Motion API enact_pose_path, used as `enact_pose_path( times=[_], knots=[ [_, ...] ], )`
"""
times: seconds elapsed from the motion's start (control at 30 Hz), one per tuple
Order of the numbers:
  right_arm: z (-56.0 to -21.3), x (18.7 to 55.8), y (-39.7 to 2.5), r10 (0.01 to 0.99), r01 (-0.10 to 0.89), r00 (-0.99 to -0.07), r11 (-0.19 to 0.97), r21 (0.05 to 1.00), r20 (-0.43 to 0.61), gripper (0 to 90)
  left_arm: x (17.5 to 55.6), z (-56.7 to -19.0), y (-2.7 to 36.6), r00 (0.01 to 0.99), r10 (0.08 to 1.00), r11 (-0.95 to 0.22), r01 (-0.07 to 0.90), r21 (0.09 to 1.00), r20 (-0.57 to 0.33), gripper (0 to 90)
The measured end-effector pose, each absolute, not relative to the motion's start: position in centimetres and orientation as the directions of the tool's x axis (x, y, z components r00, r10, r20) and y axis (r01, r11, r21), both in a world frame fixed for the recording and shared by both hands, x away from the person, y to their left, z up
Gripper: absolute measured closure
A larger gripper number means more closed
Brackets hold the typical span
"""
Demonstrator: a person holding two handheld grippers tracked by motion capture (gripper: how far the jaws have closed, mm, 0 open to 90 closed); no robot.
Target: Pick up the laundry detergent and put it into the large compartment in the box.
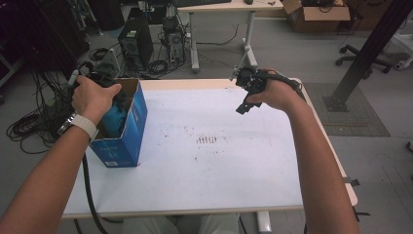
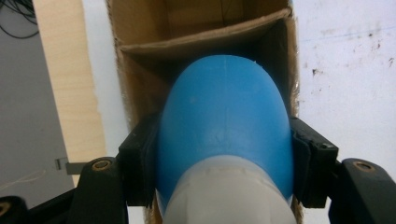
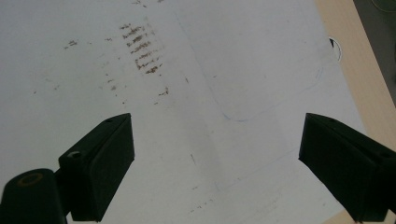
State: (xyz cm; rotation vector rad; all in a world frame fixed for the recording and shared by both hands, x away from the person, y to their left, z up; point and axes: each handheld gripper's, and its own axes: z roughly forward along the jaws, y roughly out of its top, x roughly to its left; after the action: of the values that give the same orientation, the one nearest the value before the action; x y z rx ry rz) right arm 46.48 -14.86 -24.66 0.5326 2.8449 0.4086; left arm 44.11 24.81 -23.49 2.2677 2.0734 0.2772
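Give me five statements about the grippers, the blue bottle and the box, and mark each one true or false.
1. The left gripper is shut on the blue bottle. True.
2. The bottle is over the open cardboard box. True.
3. The right gripper holds a cup. False: its jaws stand wide apart with nothing between them.
4. The box stands near the table's right edge. False: it stands at the left edge of the table.
5. The right gripper is above the table, apart from the box. True.
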Motion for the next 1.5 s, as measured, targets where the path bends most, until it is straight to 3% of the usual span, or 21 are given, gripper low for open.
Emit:
enact_pose_path(
  times=[1.5],
  knots=[
    [-25.0, 46.6, -14.7, 0.38, 0.323, -0.911, 0.899, 0.294, -0.16, 10.2, 44.2, -27.6, 25.9, 0.084, 0.995, -0.091, 0.987, 0.132, 0.059, 37.2]
  ],
)
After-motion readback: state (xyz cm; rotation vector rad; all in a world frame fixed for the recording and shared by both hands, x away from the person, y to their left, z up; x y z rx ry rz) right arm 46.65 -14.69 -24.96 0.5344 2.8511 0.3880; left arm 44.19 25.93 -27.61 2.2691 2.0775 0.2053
